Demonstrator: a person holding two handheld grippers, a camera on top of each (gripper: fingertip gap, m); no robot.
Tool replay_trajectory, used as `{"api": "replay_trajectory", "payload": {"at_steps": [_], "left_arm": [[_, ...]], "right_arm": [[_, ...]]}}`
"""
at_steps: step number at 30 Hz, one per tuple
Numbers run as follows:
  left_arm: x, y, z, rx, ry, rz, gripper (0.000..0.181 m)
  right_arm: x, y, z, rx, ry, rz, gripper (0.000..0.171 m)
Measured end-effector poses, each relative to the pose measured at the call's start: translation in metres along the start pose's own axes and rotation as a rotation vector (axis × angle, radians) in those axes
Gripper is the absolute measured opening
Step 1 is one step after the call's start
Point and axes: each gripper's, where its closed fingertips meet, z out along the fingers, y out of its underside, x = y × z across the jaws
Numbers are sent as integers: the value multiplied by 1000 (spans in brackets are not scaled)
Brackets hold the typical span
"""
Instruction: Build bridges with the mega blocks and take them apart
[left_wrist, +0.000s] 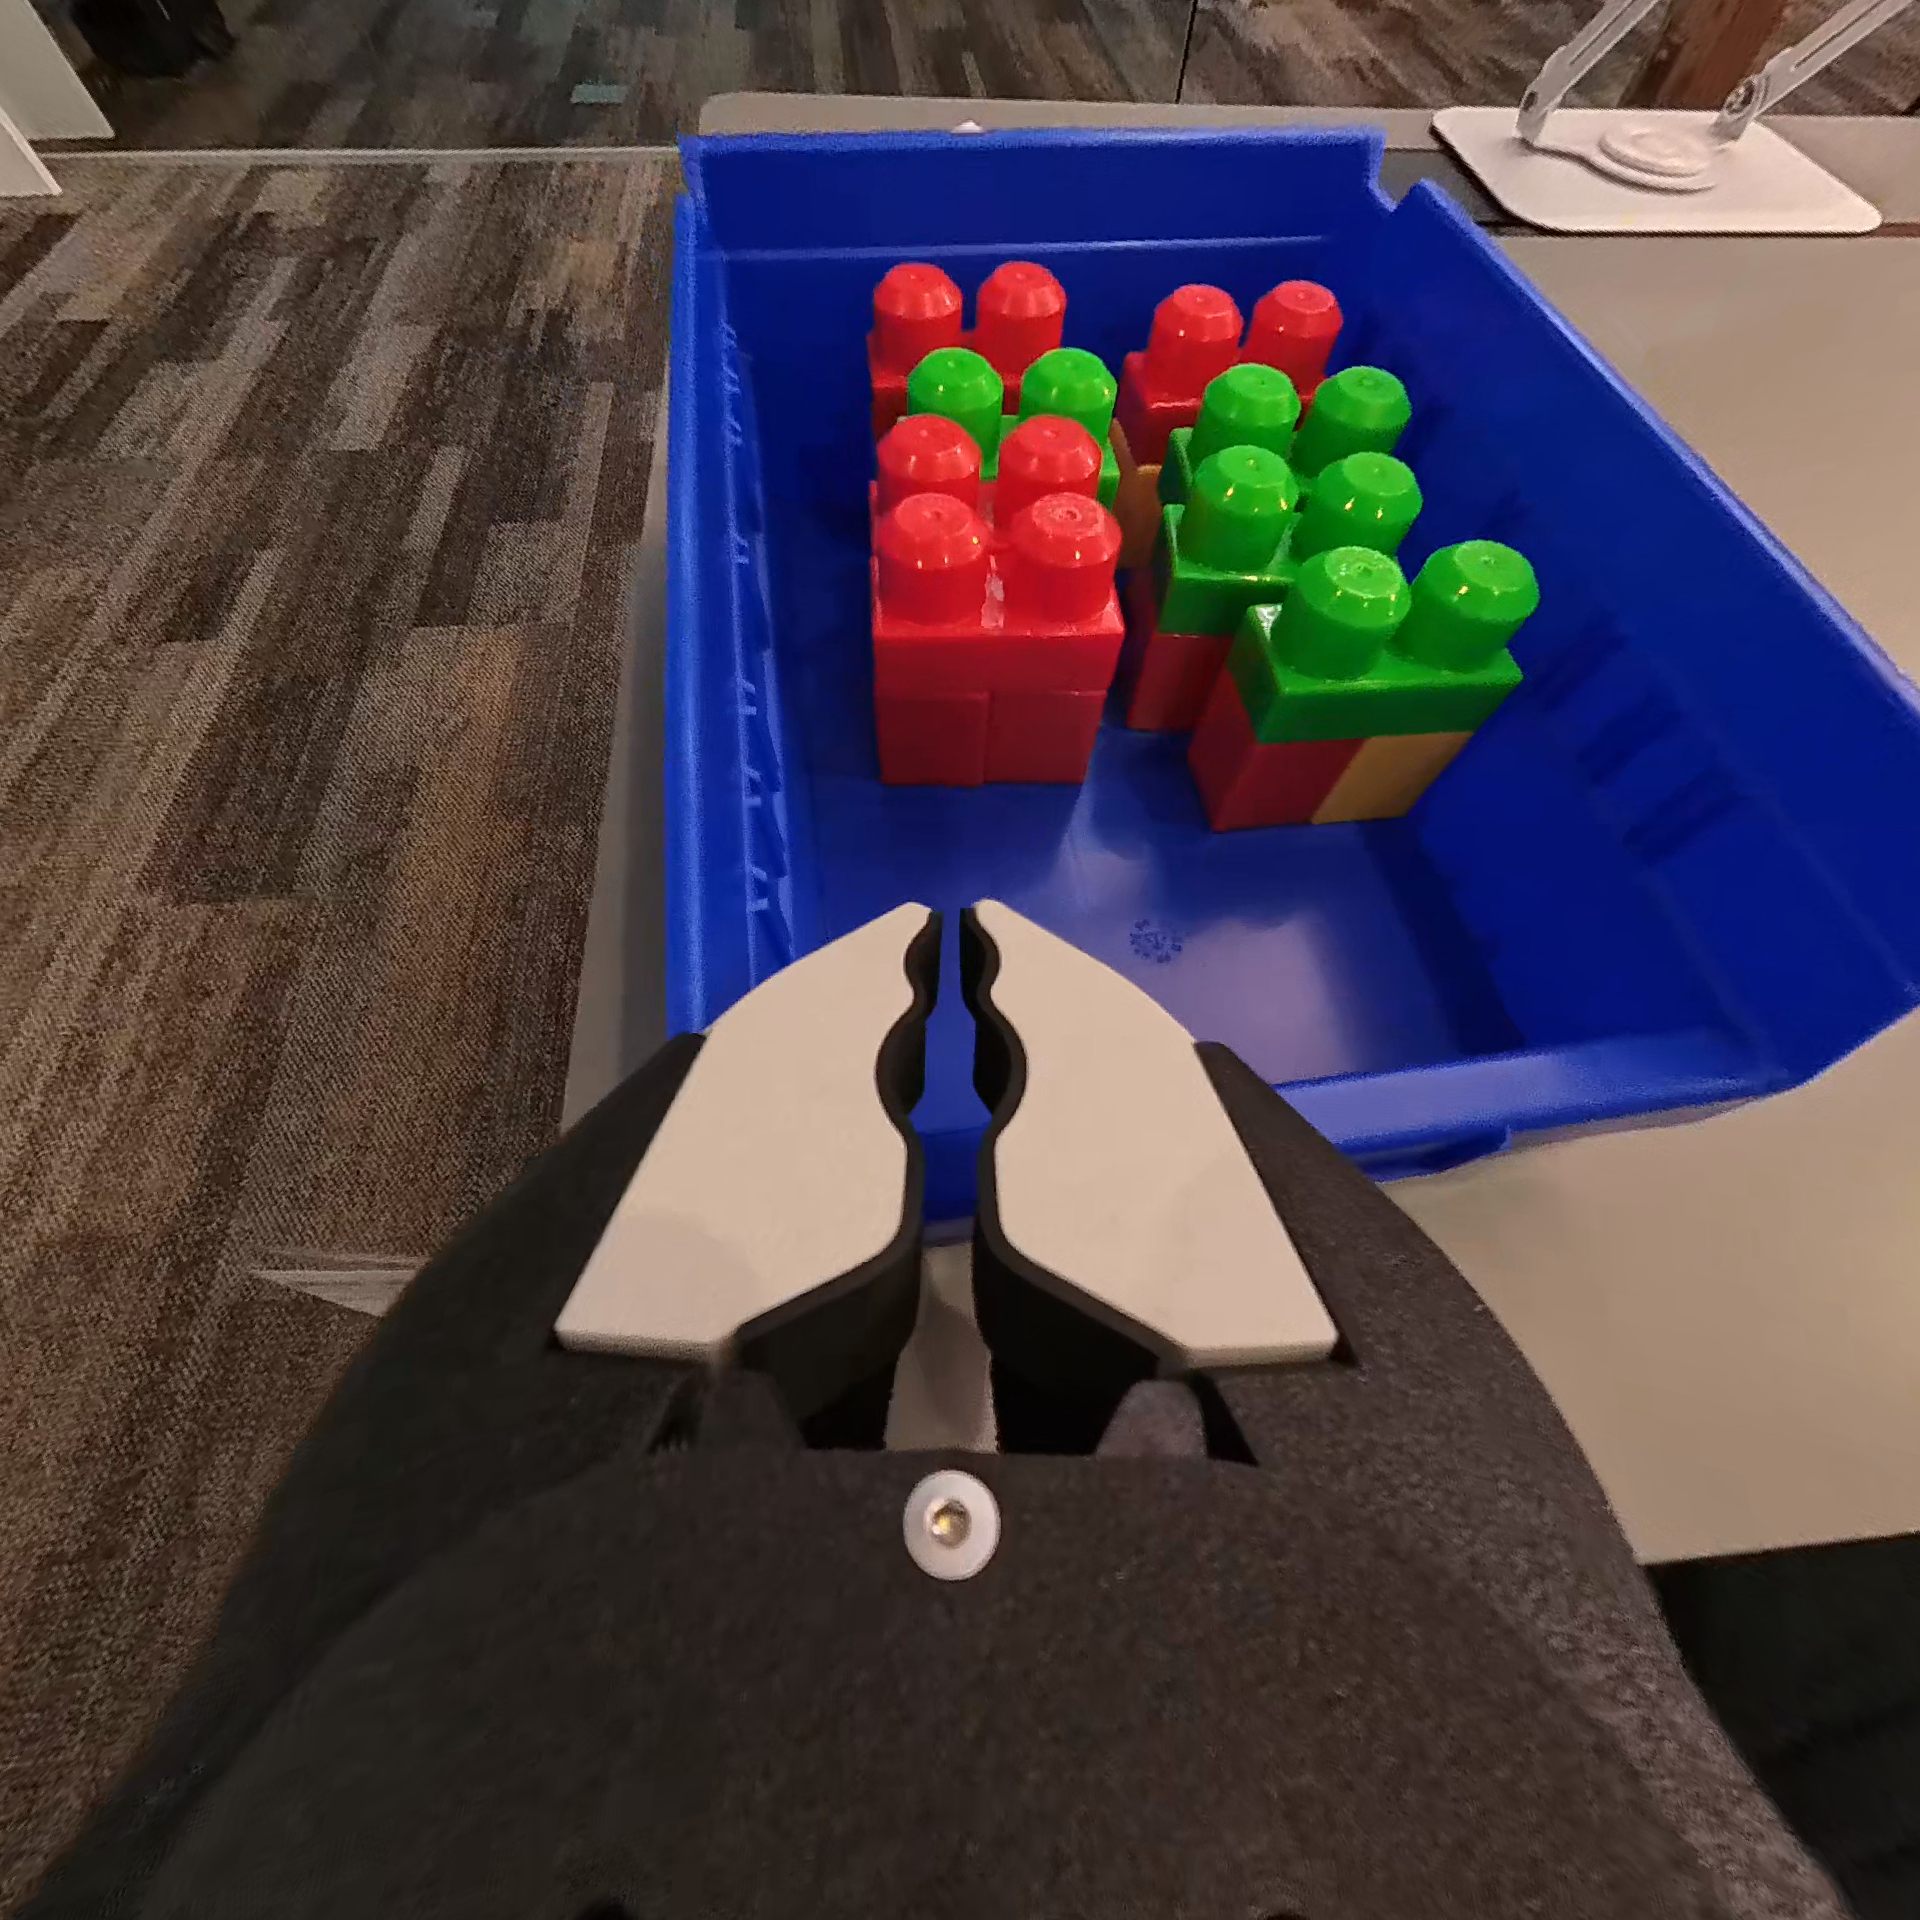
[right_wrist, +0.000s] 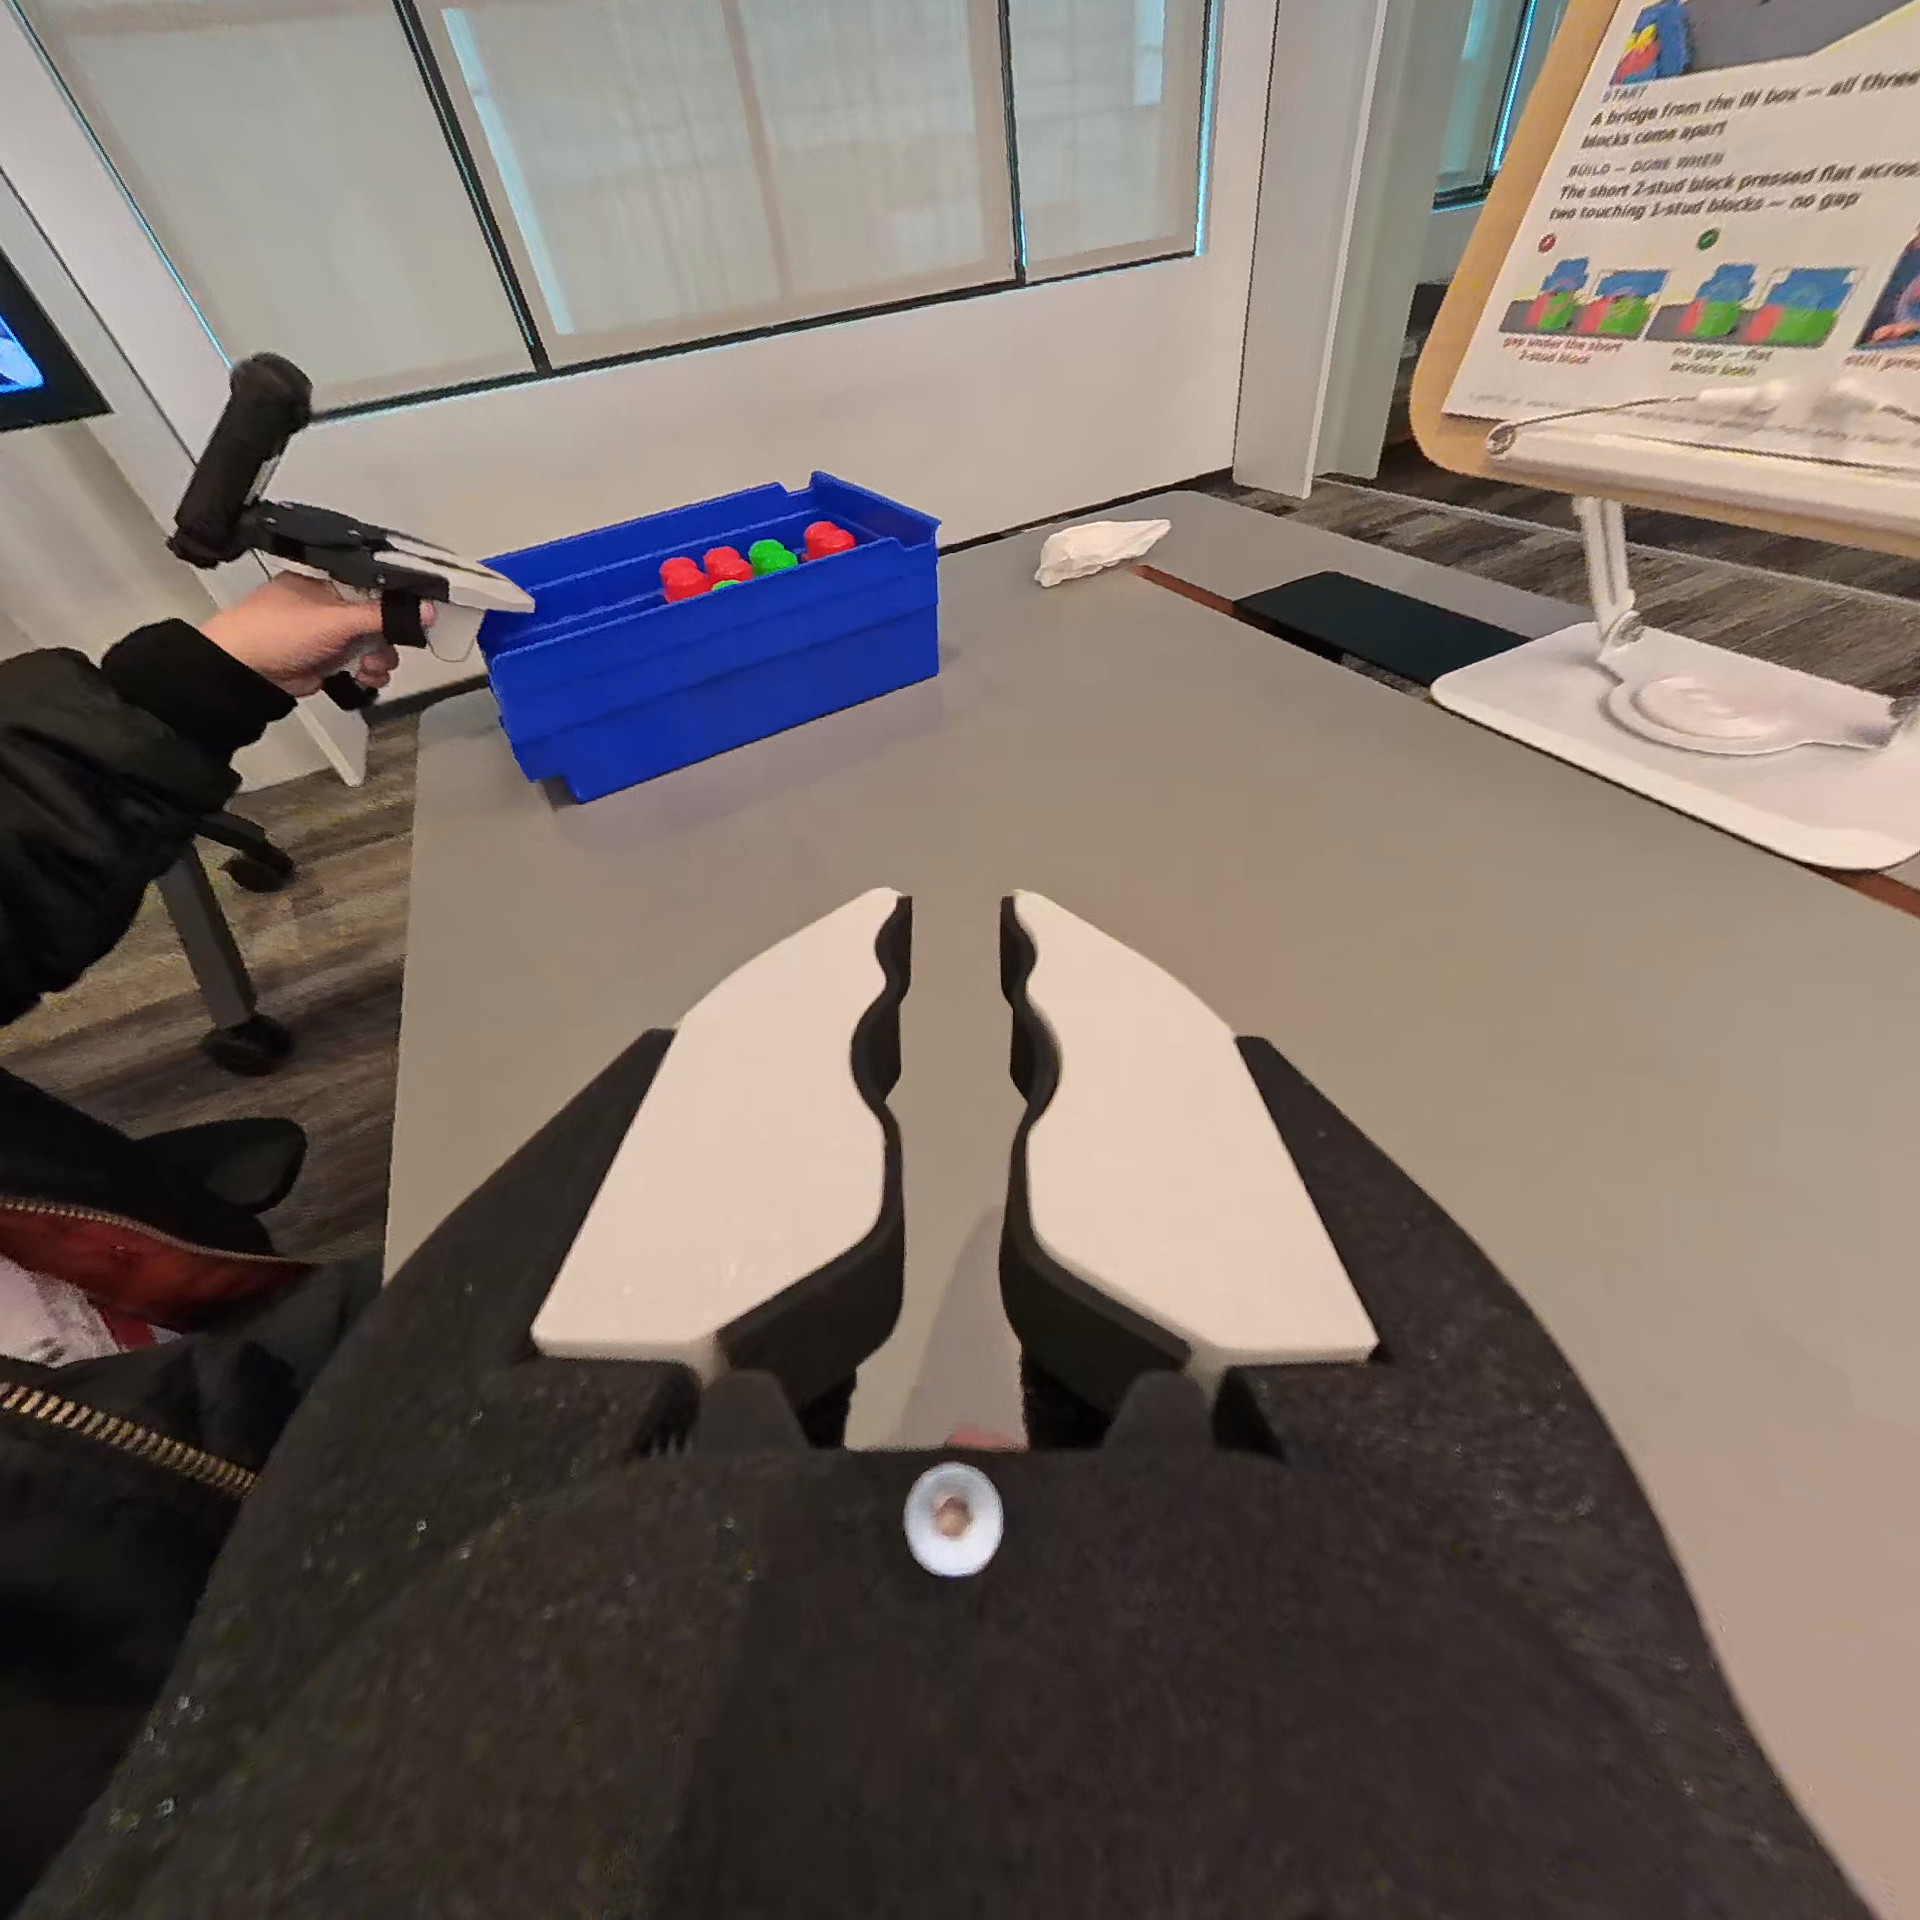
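Grey surface (right_wrist: 1195, 831), bearing a blue bin (left_wrist: 1662, 810) at its far left corner. Inside the bin stand the mega blocks (left_wrist: 1143, 540), red, green and yellow, assembled as small bridges. My left hand-held gripper (left_wrist: 950, 914) hovers at the bin's near rim, nearly closed, empty. My right hand-held gripper (right_wrist: 954, 899) hangs over bare surface, narrowly parted, empty.
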Motion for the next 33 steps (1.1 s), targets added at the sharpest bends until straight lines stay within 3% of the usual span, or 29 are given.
{"api": "replay_trajectory", "payload": {"at_steps": [4,8,11,15,19,23,27,33], "left_arm": [[6,-8,-1,-26,-3,-1,13],[49,-26,-2,21,62,117,17],[66,-30,14,16,86,288,34],[84,-28,40,-39,249,299,54],[92,-38,55,-45,347,341,52],[94,-44,63,-97,363,501,49],[104,-40,71,-155,425,653,48],[109,-31,82,-237,498,721,46]], "right_arm": [[3,9,7,-28,11,7,9],[-4,27,14,-126,-29,-39,8],[-9,33,19,-156,-53,-73,8],[-19,40,25,-174,-135,-50,10],[-26,57,26,-232,-192,-37,10],[-29,67,25,-262,-224,-28,11],[-26,69,26,-251,-249,15,11],[-30,74,27,-273,-286,38,11]]}}
